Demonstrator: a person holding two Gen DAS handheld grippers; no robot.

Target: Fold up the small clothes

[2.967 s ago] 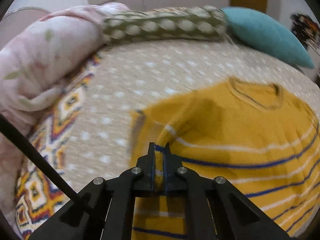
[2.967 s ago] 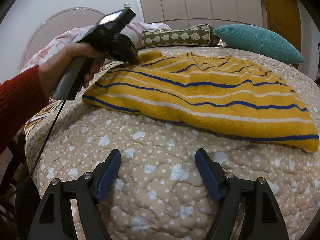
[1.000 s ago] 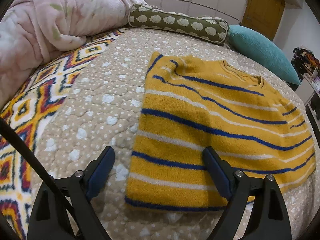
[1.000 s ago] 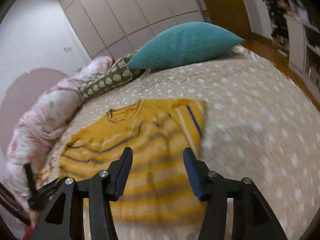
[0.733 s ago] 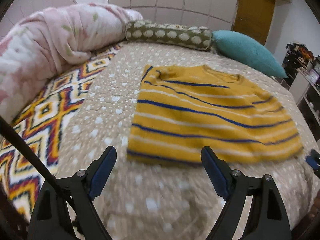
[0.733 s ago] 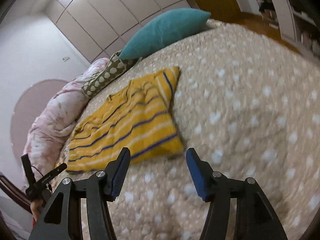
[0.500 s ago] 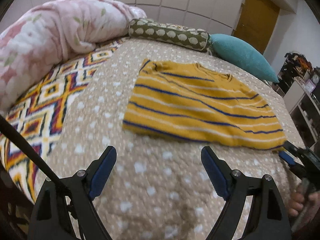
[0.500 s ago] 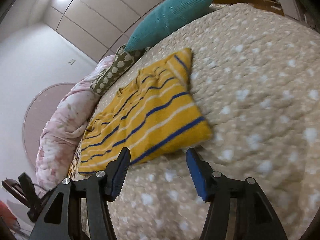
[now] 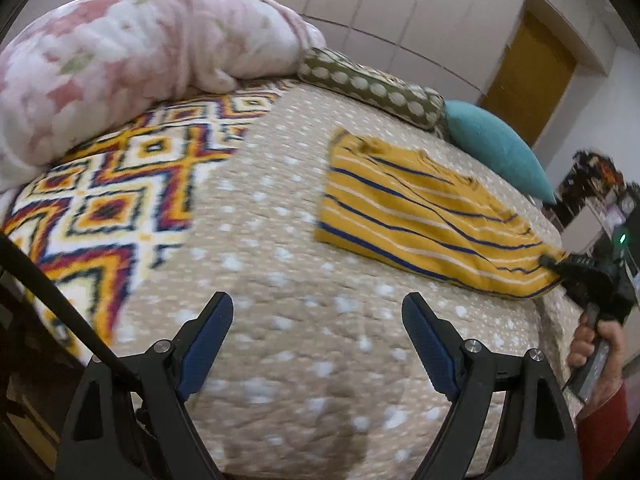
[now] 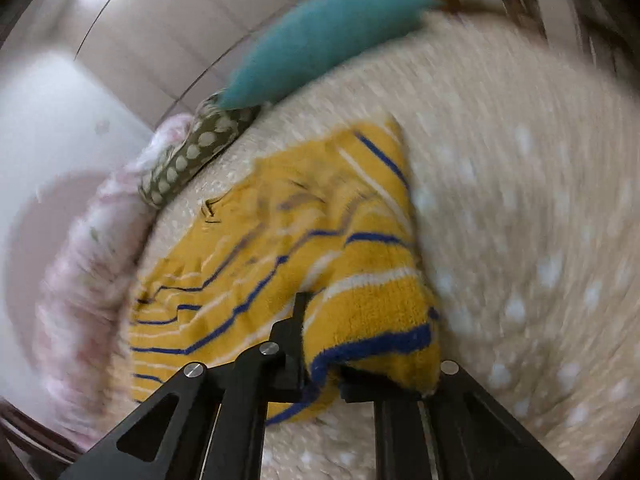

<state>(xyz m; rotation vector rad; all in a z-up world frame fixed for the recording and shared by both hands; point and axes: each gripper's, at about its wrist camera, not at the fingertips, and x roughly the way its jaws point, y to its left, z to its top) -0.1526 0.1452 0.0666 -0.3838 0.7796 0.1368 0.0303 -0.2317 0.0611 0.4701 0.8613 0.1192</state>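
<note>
Right gripper (image 10: 320, 376) has just clamped on the sweater's (image 9: 416, 216) lower-right hem corner for folding; left gripper (image 9: 316, 344) hovers, jaws apart and empty, at bottom centre.

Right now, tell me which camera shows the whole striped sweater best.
The left wrist view: the yellow striped sweater lies whole on the quilt there, its corner at the right gripper. The right wrist view shows it blurred, its near corner draped over that gripper's fingers.

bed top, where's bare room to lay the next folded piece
Free: the beige dotted quilt between the yellow blue-striped sweater and the diamond-patterned blanket, and the near strip ahead of the open left gripper. Crowded: the head end, with pink floral duvet, olive spotted bolster and teal cushion; the right gripper pinches the sweater's corner.
</note>
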